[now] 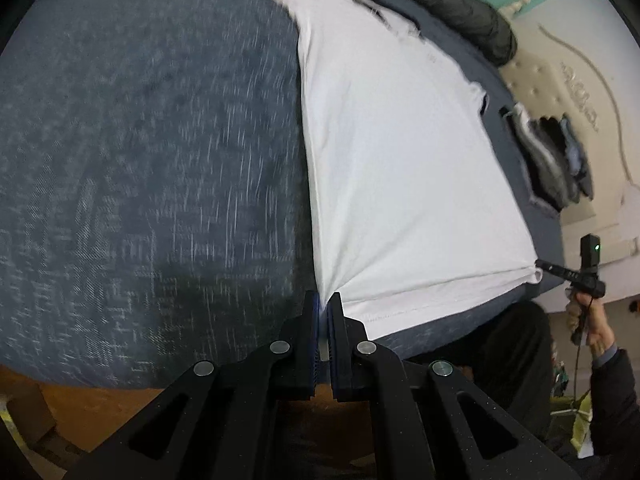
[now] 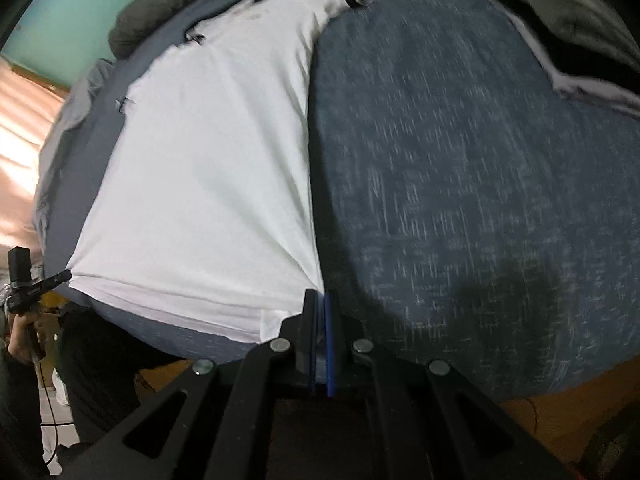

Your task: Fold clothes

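Note:
A white shirt [image 1: 400, 160] [image 2: 220, 160] lies spread flat on a blue-grey bed cover [image 1: 140, 160] [image 2: 460, 180], collar end far away. My left gripper [image 1: 323, 300] is shut on one corner of the near hem, and the cloth fans out in creases from its pads. My right gripper [image 2: 322, 296] is shut on the opposite hem corner, pulling similar creases. Each gripper shows in the other's view: the right gripper [image 1: 541, 267] at the shirt's right corner and the left gripper [image 2: 67, 277] at its left corner. The hem is stretched between them.
A dark rolled blanket [image 1: 460, 4] lies along the far side of the bed. A stack of dark clothes [image 1: 556, 160] sits past the shirt, by a cream mattress [image 1: 580, 80]. A grey and black garment [image 2: 560, 20] lies at the far right. Wooden floor [image 1: 100, 400] shows below the bed edge.

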Demonstrator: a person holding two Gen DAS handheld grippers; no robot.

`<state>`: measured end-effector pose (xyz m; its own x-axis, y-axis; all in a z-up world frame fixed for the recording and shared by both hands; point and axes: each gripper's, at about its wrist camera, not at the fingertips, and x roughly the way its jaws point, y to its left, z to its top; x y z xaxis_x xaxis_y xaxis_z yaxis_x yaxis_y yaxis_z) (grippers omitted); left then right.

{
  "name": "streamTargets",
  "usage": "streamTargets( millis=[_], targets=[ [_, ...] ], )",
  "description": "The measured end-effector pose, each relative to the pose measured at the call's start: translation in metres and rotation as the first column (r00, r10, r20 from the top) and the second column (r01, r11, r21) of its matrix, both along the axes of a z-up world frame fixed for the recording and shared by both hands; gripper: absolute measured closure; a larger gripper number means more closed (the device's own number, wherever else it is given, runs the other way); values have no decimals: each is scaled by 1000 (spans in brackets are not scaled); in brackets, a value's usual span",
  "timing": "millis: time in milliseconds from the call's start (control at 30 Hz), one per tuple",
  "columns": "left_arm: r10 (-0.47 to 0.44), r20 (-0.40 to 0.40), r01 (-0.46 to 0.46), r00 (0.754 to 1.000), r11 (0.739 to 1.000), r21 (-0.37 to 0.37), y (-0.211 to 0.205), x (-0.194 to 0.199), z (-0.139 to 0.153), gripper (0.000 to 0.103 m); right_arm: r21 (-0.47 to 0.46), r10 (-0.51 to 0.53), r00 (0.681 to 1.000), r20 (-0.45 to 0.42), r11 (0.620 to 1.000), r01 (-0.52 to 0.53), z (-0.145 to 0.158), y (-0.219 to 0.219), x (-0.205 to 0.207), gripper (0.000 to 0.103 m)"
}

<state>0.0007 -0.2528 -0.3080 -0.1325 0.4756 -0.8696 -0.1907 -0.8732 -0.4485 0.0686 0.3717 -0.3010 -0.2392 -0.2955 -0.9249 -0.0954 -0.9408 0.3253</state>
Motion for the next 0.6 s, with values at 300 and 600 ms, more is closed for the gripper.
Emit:
streamTargets(
  millis=[300, 600],
  targets=[
    [0, 4, 0, 1000, 1000, -23, -5, 1, -7, 99, 3, -6, 1000, -5, 1000, 6, -9, 4, -2, 100],
    [14, 47, -13, 999, 1000, -26, -9, -4, -24, 99, 8, 16, 1000, 14, 1000, -16, -23, 2, -3, 100]
  ],
)
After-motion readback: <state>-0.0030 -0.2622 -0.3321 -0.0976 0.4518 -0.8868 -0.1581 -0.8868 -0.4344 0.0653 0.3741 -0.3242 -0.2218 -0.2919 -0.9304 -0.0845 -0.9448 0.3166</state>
